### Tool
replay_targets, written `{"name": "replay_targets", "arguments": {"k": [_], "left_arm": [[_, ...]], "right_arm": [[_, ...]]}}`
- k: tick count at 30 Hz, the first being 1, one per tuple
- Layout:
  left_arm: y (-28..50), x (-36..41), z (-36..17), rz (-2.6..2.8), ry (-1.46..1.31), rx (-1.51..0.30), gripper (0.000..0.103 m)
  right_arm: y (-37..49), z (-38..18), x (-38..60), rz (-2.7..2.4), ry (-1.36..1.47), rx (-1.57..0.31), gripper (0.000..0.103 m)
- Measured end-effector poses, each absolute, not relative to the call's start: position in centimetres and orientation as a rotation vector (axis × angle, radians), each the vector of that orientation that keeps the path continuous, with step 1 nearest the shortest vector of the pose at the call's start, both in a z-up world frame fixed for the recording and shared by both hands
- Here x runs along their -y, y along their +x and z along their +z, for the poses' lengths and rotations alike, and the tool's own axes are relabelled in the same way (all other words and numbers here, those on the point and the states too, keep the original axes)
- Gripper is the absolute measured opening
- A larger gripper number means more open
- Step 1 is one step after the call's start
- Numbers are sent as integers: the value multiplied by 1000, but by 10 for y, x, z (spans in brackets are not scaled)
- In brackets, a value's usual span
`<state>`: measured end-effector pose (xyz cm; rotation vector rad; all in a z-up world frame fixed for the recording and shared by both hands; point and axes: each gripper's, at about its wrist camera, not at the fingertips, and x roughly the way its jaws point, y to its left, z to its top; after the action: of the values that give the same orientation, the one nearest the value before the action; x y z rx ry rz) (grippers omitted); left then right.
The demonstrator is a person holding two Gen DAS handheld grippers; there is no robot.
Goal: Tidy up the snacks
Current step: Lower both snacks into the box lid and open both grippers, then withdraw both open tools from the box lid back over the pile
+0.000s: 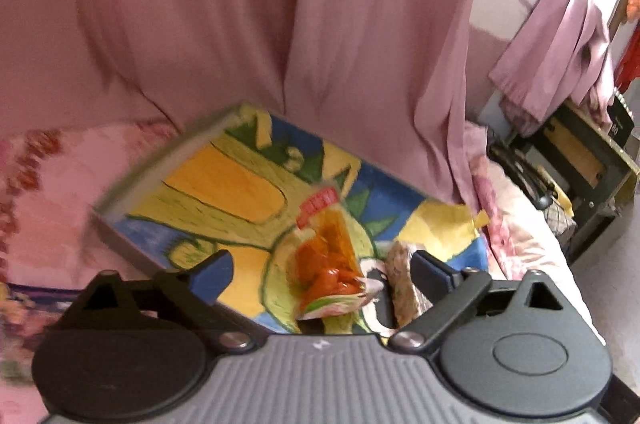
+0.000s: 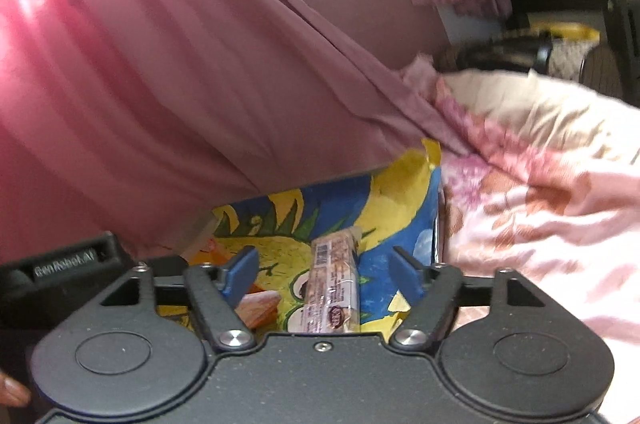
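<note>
A clear packet of orange snacks (image 1: 328, 256) with a red top strip lies on a brightly painted board (image 1: 224, 184). My left gripper (image 1: 324, 270) is open just above it, and neither blue pad touches the packet. Just right of the packet is a long wrapped bar (image 1: 404, 280), beside the right-hand finger (image 1: 432, 268). In the right wrist view the same bar (image 2: 332, 288) lies lengthwise on the board (image 2: 400, 192) between the fingers of my open right gripper (image 2: 324, 270), with a gap on each side. The orange packet (image 2: 256, 304) shows behind the left finger.
The board rests on a bed with a pink floral sheet (image 2: 540, 208). A pink curtain (image 1: 280, 24) hangs close behind it. The left gripper's black body (image 2: 64, 264) sits at the left of the right wrist view. A dark shelf unit (image 1: 576, 160) stands far right.
</note>
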<state>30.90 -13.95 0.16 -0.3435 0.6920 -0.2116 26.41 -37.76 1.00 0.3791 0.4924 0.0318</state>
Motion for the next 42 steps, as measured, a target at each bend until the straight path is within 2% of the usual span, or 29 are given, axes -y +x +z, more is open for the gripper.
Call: {"name": "replay_targets", "arguments": {"k": [7, 9, 11, 29, 42], "left_arm": [[257, 114, 25, -164, -280, -598, 102], [241, 108, 29, -151, -256, -584, 102], [227, 102, 32, -144, -228, -575, 102], [126, 45, 25, -131, -87, -568, 103], [107, 30, 5, -244, 38, -588, 103]], "right_arm": [[221, 36, 357, 51, 314, -434, 92], [208, 42, 350, 52, 289, -416, 100], [194, 47, 343, 52, 275, -397, 102], [94, 46, 285, 76, 185, -460, 102], [68, 20, 263, 55, 146, -642, 102]]}}
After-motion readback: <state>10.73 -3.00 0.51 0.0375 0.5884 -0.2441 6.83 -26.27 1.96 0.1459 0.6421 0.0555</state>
